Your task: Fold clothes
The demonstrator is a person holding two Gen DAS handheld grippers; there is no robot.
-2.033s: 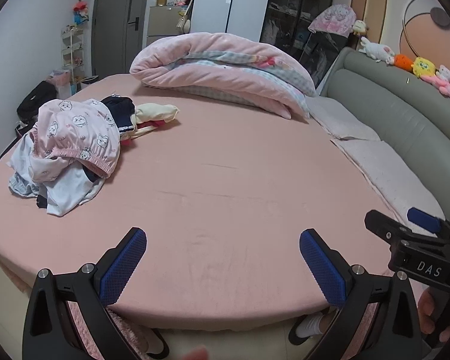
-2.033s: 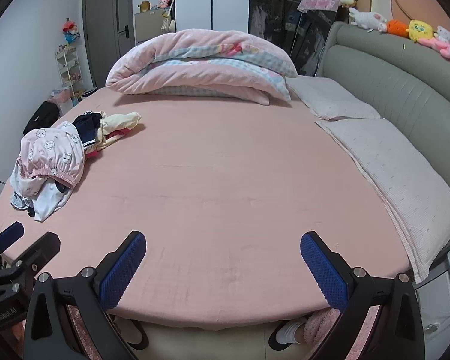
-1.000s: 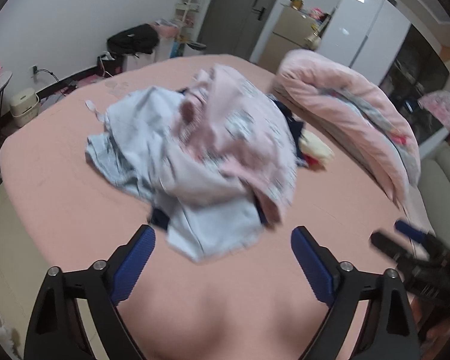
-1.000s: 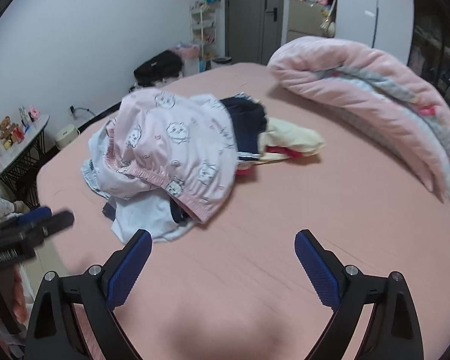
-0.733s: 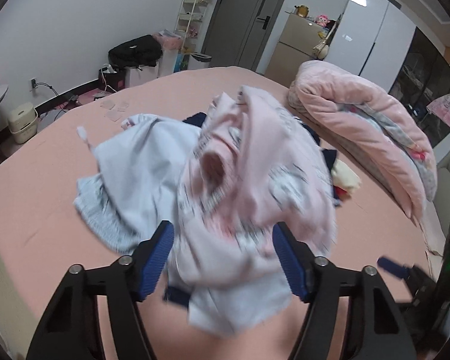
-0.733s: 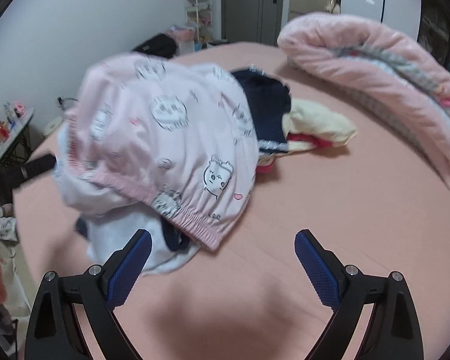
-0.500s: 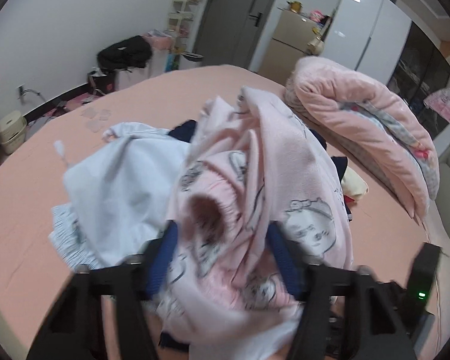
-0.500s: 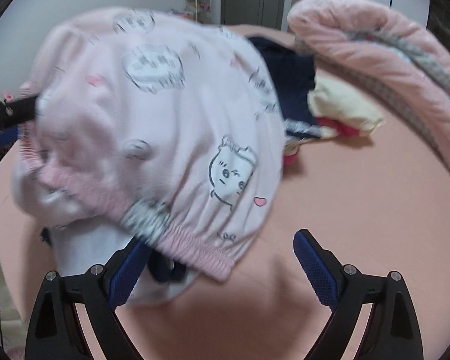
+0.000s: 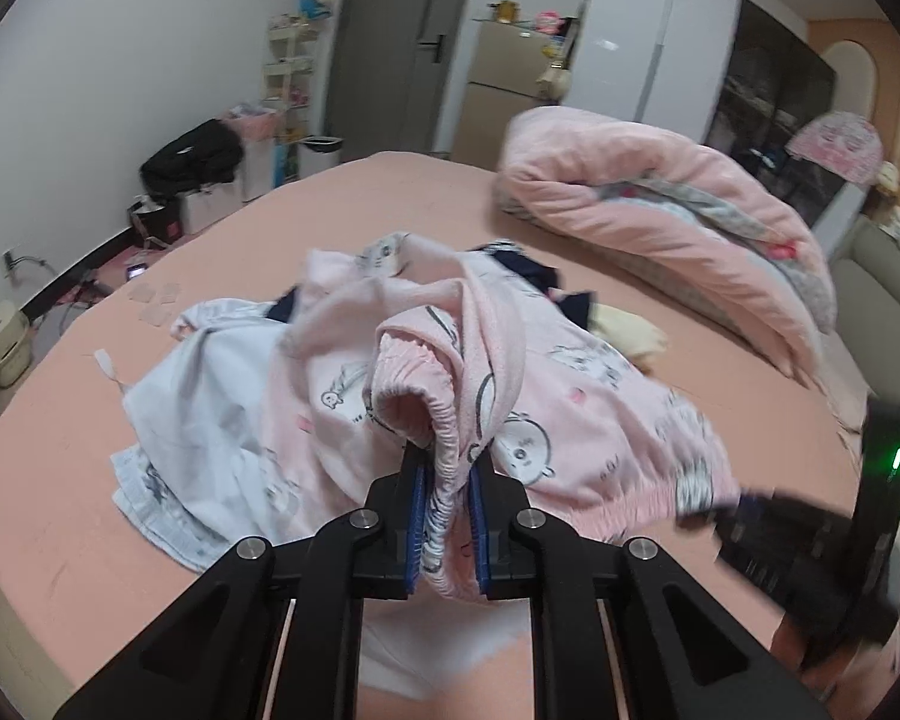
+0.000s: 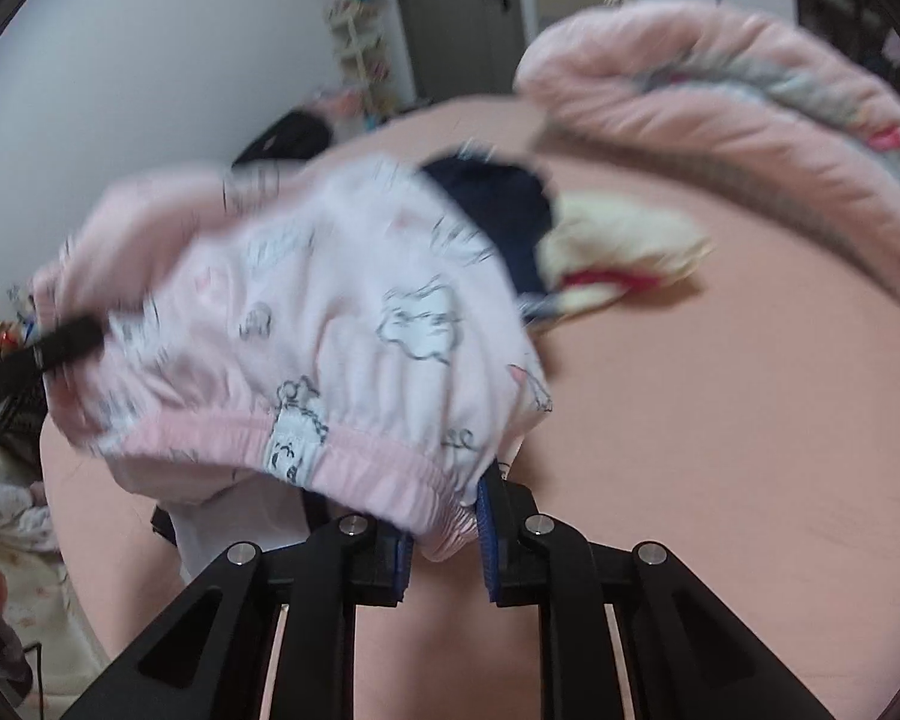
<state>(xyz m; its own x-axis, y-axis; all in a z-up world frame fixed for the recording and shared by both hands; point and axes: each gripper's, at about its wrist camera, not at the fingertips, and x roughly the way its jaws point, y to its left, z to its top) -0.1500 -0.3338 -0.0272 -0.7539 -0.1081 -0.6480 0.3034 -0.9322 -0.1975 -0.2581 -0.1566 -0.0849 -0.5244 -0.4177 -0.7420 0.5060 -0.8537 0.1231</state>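
A pink garment printed with cartoon animals [image 9: 576, 420] [image 10: 342, 324] tops a heap of clothes on the pink bed [image 9: 390, 204]. My left gripper [image 9: 444, 516] is closing, its blue pads pressing a bunched fold of the elastic waistband. In the right wrist view my right gripper [image 10: 444, 534] is closing too, with the waistband's edge pinched between its pads. The right gripper [image 9: 810, 546] appears as a dark blur at the left view's right edge. The left gripper [image 10: 42, 354] shows at the garment's far left side in the right view.
Under the pink garment lie a white garment [image 9: 198, 408], a navy one [image 10: 498, 204] and a cream one with red trim [image 10: 618, 252]. A rolled pink quilt [image 9: 660, 210] lies at the back. A grey headboard [image 9: 882, 294] rises at right. Black bag [image 9: 192, 156] and shelf stand beyond the bed.
Both grippers came in on the clothes heap and went from wide open to closed on the pink garment's waistband. The garment is bunched and lifted off the heap.
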